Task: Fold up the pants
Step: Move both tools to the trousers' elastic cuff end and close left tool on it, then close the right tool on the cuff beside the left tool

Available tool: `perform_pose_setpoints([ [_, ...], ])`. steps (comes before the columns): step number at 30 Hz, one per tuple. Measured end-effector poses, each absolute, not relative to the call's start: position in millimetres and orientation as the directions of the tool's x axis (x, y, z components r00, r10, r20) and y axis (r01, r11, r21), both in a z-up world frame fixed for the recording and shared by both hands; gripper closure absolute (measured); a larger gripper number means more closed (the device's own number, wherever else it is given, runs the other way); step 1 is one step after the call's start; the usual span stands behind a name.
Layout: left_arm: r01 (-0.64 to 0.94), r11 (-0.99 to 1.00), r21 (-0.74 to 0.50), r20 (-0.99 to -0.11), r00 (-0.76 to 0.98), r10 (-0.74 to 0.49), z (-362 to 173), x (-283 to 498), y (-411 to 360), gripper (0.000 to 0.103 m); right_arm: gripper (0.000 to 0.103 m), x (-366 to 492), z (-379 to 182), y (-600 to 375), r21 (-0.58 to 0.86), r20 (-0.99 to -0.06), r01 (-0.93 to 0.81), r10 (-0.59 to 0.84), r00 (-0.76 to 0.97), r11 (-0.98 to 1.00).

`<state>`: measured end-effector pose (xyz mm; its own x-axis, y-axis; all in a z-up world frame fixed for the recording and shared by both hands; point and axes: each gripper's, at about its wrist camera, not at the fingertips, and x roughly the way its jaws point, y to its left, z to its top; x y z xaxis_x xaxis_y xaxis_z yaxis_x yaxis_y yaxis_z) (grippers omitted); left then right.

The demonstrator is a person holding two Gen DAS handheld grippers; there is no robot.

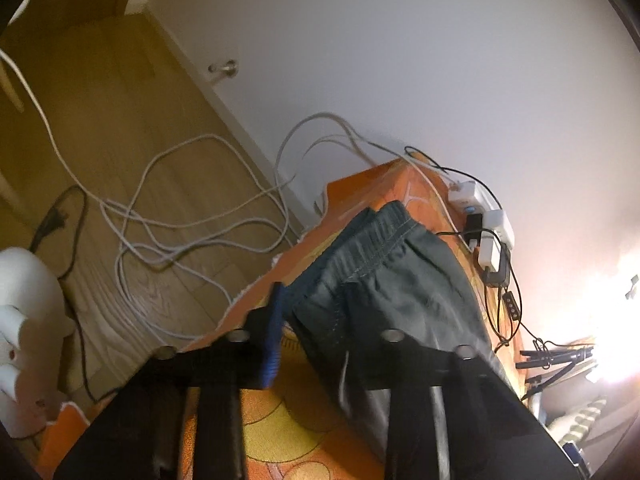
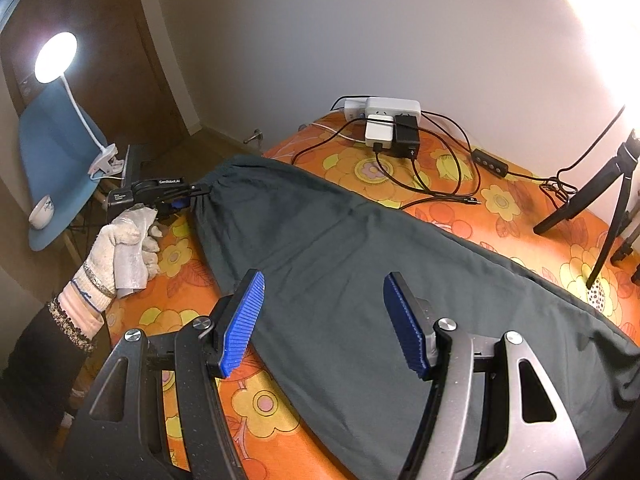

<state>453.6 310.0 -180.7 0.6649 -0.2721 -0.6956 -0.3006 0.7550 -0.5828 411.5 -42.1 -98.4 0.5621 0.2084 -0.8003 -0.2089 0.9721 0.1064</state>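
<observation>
— Two grippers, one pair of pants (image 2: 360, 264). Where do the pants lie?

— Stretched long across the orange flowered cloth (image 2: 500, 200), dark green, waistband (image 1: 372, 236) toward the power strip (image 2: 394, 106) end of the table, the rest running back past the tripod (image 2: 612, 196).

— And the left gripper (image 2: 196, 192)?

— At the waistband corner farthest from the power strip, held by a hand in a white work glove (image 2: 128, 240). From the right wrist view its tips meet the gathered fabric there. In its own view only one blue pad (image 1: 274, 340) shows, with the cloth bunched against it and the other side hidden under the fabric, so I cannot tell for certain how its jaws stand.

— The right gripper (image 2: 324, 320)?

— Jaws well apart, both blue pads in plain sight, above the middle of the pants, on the side away from the power strip. Nothing between the pads but the cloth below; whether they touch it I cannot say.

— Anything else near?

— Black cables (image 2: 436, 168) trail from the power strip beside the pants, and a clip lamp (image 2: 56, 58) glows beyond the left gripper.
</observation>
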Motion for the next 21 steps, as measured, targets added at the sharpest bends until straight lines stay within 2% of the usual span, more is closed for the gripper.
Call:
perform_pose_setpoints([
  [5,-0.251,0.795,-0.553,-0.666,0.706,-0.240,-161.3,449.2,298.5,0.090,0.038,415.0,-99.1,-42.6,0.098,-0.802,-0.210,0.202,0.562,0.973],
  [11,-0.085,0.892,-0.444,-0.612,0.756,-0.232,-126.6,427.0,253.2,0.091,0.038,435.0,-95.5,-42.6,0.138,-0.796,-0.204,0.231,0.560,0.969],
  [16,0.075,0.931,-0.357,-0.610,0.736,-0.293,-122.5,403.7,199.7,0.091,0.037,475.2,-96.3,-35.3,0.308,-0.784,-0.199,0.367,0.501,0.930],
  [21,0.148,0.917,-0.370,-0.615,0.701,-0.361,-129.1,391.9,173.2,0.091,0.036,514.1,-114.6,-6.8,0.383,-0.789,-0.218,0.441,0.428,0.898],
])
